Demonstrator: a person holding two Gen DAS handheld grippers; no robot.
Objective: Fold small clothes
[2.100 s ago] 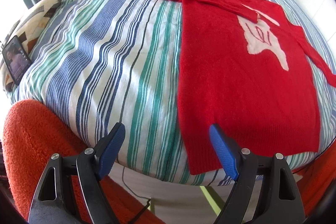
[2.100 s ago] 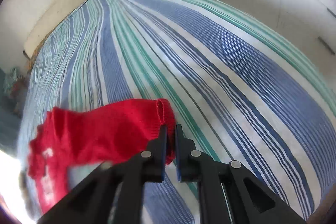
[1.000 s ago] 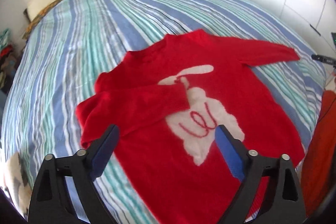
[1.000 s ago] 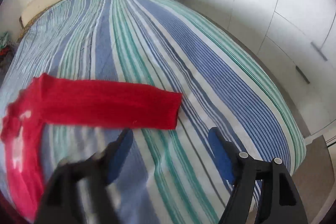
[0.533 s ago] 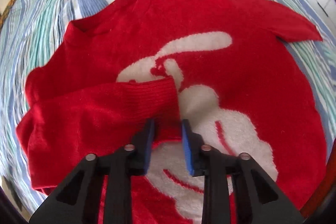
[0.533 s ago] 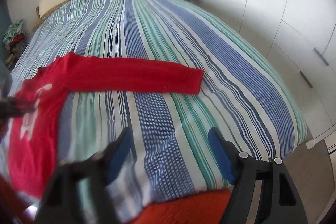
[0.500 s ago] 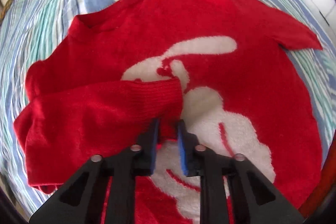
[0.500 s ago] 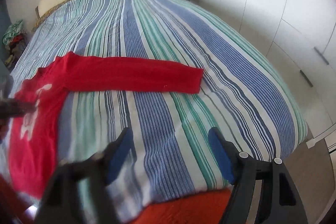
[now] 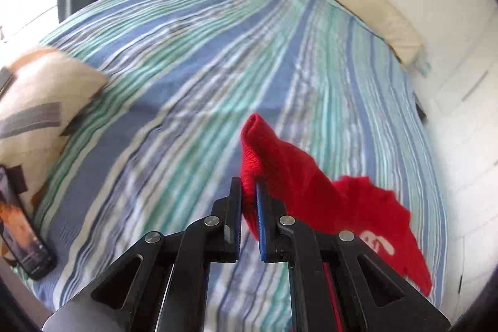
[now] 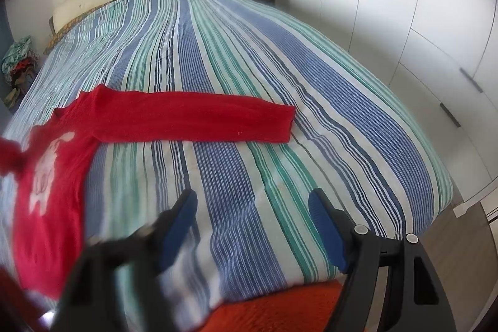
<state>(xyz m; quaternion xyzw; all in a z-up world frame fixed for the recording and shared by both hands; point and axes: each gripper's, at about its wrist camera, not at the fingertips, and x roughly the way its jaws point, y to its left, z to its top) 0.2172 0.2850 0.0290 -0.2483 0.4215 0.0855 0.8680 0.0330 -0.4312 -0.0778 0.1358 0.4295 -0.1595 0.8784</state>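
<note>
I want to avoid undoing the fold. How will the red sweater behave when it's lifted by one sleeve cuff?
Probably floppy: the red sweater droops from the cuff pinched in the left gripper. It likely drags rather than lifts whole; its body lies on the striped bedspread. The knit looks grippy, so slipping seems unlikely.

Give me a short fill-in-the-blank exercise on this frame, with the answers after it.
1. The left hand-held gripper is shut on the sweater's ____.
2. The right hand-held gripper is ____ and holds nothing.
3. The red sweater lies on a ____ bedspread.
4. The other sleeve lies stretched out ____ on the bed.

Answers: sleeve; open; striped; flat
</note>
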